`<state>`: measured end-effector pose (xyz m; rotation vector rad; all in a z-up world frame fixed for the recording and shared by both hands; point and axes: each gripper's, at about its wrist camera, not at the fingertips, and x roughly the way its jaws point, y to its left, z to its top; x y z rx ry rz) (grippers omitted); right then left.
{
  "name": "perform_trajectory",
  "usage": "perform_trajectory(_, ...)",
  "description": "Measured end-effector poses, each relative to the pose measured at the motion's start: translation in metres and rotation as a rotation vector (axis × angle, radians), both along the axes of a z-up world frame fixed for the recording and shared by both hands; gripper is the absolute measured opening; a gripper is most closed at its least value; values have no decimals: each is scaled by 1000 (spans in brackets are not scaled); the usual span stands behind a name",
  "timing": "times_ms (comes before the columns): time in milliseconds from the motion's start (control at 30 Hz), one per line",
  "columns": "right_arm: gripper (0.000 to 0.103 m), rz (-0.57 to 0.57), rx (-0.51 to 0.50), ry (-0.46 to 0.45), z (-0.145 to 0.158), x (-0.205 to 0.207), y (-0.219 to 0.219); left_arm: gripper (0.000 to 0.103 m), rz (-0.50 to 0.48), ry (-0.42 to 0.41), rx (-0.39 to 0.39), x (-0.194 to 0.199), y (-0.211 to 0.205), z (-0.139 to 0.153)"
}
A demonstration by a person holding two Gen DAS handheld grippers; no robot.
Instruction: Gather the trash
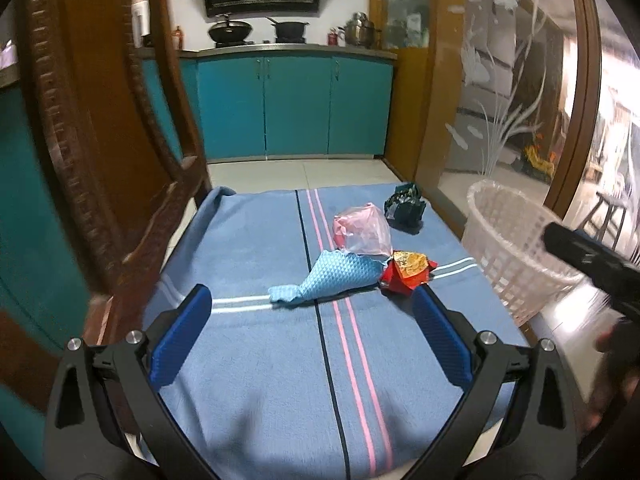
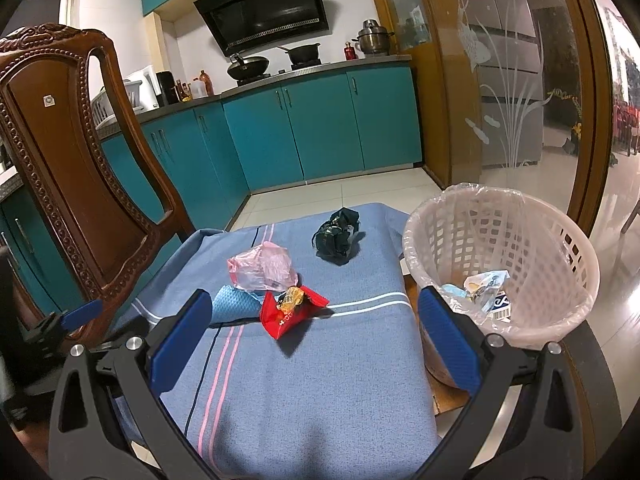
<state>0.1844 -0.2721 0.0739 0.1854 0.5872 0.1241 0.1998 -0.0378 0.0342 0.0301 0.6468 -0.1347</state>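
Four pieces of trash lie in a loose cluster on the counter, which is draped in a blue cloth with pink and white stripes (image 2: 320, 360). Nearest the right tongs (image 2: 316, 316) is a crumpled red and gold foil wrapper (image 2: 290, 307). Touching it at its 9 o'clock is a light blue dimpled sheet (image 1: 320, 280), and at its 11 o'clock, resting partly on that sheet, a crumpled pink translucent plastic bag (image 2: 262, 268). A dark green crumpled wrapper (image 2: 338, 240) sits apart at 1 o'clock, near the far edge of the cloth.

Both tongs are spread wide and hold nothing; the left tongs (image 1: 316, 312) hover low over the cloth just short of the blue sheet. The pale pink lattice plastic basket with a clear liner (image 2: 560, 236) stands just off the counter's right edge, at 3 o'clock from the cluster, and already has a few scraps in its bottom. So the collecting looks partly done, with a fresh pick about to start.

The red wrapper seems the likeliest next target: it calls for lowering over it, closing on a raised fold, then swinging to 3 o'clock over the basket rim.

The near half of the cloth is bare, giving free approach. A carved dark wooden chair (image 2: 72, 168) crowds the left edge, so the left tongs have little side room.
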Motion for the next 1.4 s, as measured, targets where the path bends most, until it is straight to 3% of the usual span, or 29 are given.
perform_trajectory(200, 100, 3, -4, 15, 0, 5, 7, 100, -120, 99, 159, 68, -25, -53)
perform_trajectory(300, 100, 8, -14, 47, -5, 12, 12, 95, -159, 128, 161, 88, -28, -70)
perform_trajectory(367, 100, 9, -17, 68, -11, 17, 14, 62, -217, 180, 125, 98, -32, -83)
perform_trajectory(400, 100, 9, -24, 84, -15, 22, 17, 28, -231, 225, 129, 101, -34, -90)
perform_trajectory(433, 100, 8, -28, 92, -18, 25, 18, 27, -224, 240, 142, 100, -34, -94)
perform_trajectory(467, 100, 9, -32, 103, -22, 30, 19, 14, -233, 236, 130, 96, -33, -93)
perform_trajectory(533, 100, 2, -35, 127, -30, 41, 21, 12, -277, 257, 100, 84, -32, -82)
perform_trajectory(633, 100, -9, -17, 187, -46, 64, 24, 12, -267, 206, 99, 59, -24, -53)
perform_trajectory(700, 100, -20, -13, 236, -61, 82, 28, 12, -237, 188, 49, 37, -11, -28)
perform_trajectory(833, 100, -24, -40, 301, -85, 107, 38, 13, -141, 67, -15, -3, 15, 19)
perform_trajectory(900, 86, -19, -89, 350, -98, 116, 45, 13, -101, 25, -56, -15, 28, 28)
perform_trajectory(933, 53, 13, -93, 388, -105, 118, 48, 13, -80, 10, -76, -19, 33, 30)
perform_trajectory(967, 35, 31, -107, 374, -104, 115, 51, 13, -51, -7, -93, -24, 39, 30)
perform_trajectory(1033, 21, 83, -112, 343, -91, 106, 56, 13, -8, -19, -120, -25, 48, 31)
perform_trajectory(1200, 20, 142, -18, 169, -25, 50, 44, 13, 48, 8, -213, -18, 64, 32)
perform_trajectory(1300, 20, 163, 9, 62, 7, 21, 35, 13, 43, 6, -192, -13, 60, 31)
perform_trajectory(1400, 20, 172, -24, 10, 18, 8, 32, 13, 38, 12, -185, -11, 56, 29)
